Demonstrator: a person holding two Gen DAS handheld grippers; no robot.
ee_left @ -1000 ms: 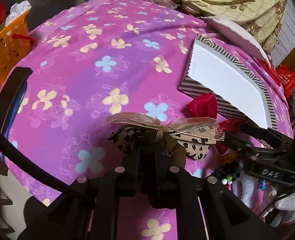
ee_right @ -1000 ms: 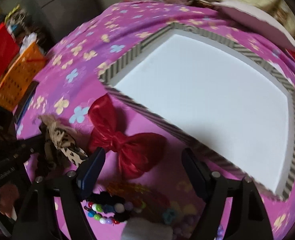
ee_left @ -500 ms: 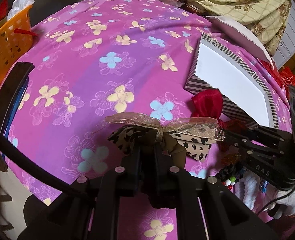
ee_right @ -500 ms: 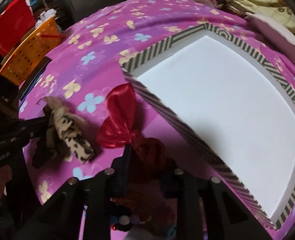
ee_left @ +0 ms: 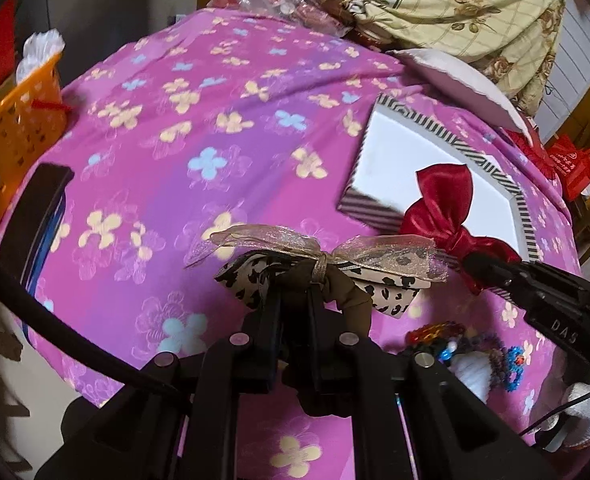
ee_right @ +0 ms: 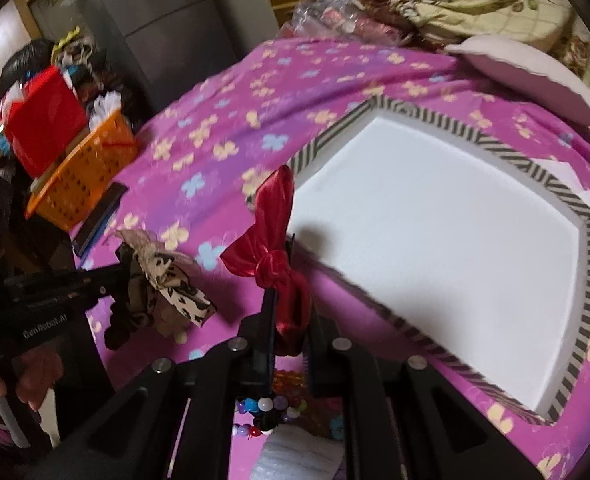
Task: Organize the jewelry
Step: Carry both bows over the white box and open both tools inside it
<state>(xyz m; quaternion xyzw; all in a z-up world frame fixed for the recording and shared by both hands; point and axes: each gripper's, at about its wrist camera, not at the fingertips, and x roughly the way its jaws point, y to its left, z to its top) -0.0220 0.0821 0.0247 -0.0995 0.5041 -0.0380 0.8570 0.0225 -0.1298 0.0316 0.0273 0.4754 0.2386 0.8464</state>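
Note:
My left gripper [ee_left: 293, 300] is shut on a leopard-print bow [ee_left: 323, 268] with a sheer gold ribbon and holds it above the pink flowered cloth; the bow also shows in the right wrist view [ee_right: 163, 280]. My right gripper [ee_right: 291, 312] is shut on a red satin bow [ee_right: 273, 244] and holds it raised at the near left corner of the striped box [ee_right: 471, 140] with a white inside. The red bow also shows in the left wrist view [ee_left: 447, 208], in front of the box [ee_left: 375, 204].
Bead bracelets [ee_right: 271, 404] and a white pouch lie on the cloth under my right gripper. An orange basket [ee_right: 83, 172] and a dark flat case [ee_left: 43, 216] sit at the left edge. A pillow [ee_right: 535, 76] and bedding lie behind the box.
My right gripper closed on the red bow and lifted it off the cloth toward the box. My left gripper kept hold of the leopard bow and rose a little.

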